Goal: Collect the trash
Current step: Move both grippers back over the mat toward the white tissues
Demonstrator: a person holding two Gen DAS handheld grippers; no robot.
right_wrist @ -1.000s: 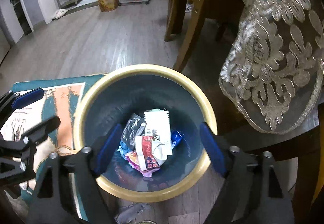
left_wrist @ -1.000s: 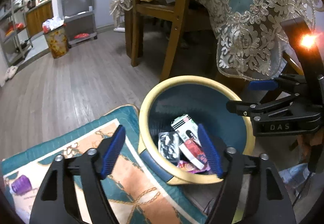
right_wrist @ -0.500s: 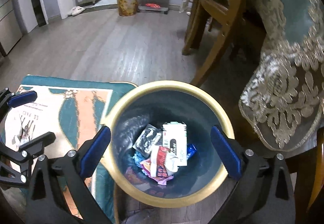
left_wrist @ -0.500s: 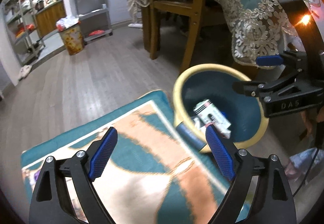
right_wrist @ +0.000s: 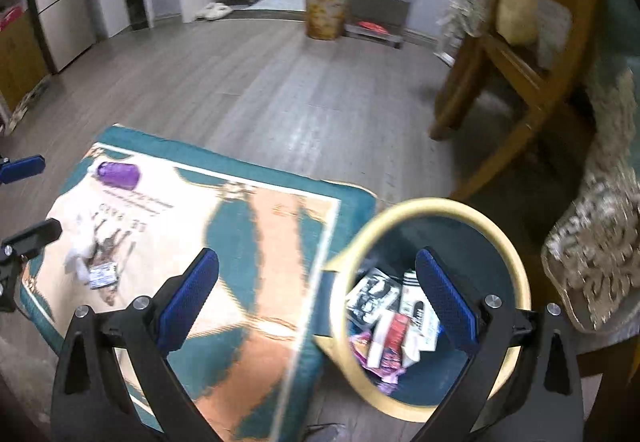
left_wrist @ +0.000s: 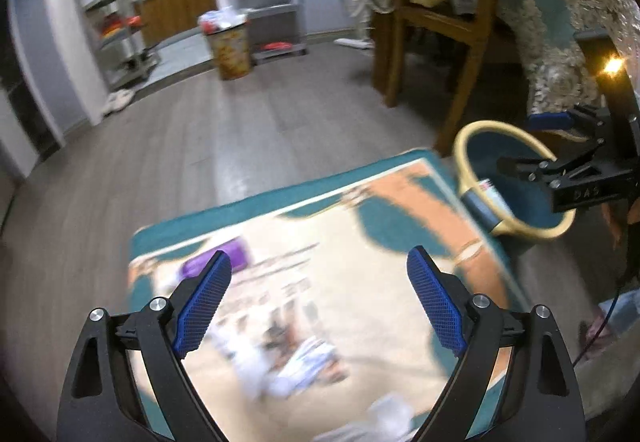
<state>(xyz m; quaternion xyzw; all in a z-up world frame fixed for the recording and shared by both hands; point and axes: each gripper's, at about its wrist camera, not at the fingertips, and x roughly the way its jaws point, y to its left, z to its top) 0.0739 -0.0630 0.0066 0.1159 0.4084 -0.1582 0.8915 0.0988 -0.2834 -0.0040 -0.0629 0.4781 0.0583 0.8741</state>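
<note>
The round bin (right_wrist: 440,203) with a yellow rim and blue inside stands on the floor by the rug's corner, with wrappers and small packets (right_wrist: 394,316) in it. My right gripper (right_wrist: 316,270) hangs open and empty over the bin's left rim and the rug. Out over the rug, my left gripper (left_wrist: 318,270) is also open and holds nothing. On the rug lie a purple cup (right_wrist: 118,174), crumpled white paper (right_wrist: 82,250) and a small wrapper (right_wrist: 102,274). The left wrist view shows the cup (left_wrist: 236,254), blurred white litter (left_wrist: 288,362) and the bin (left_wrist: 472,146).
The teal and orange rug (right_wrist: 260,242) lies on grey wood flooring. A wooden chair (right_wrist: 520,82) and a table with a lace-edged cloth (right_wrist: 600,234) stand close behind the bin. Far off are a full patterned waste bin (left_wrist: 230,46) and metal shelves.
Both grippers have swung left, away from above the bin and out over the rug, and their jaws have widened. The purple cup and the white litter have come into view.
</note>
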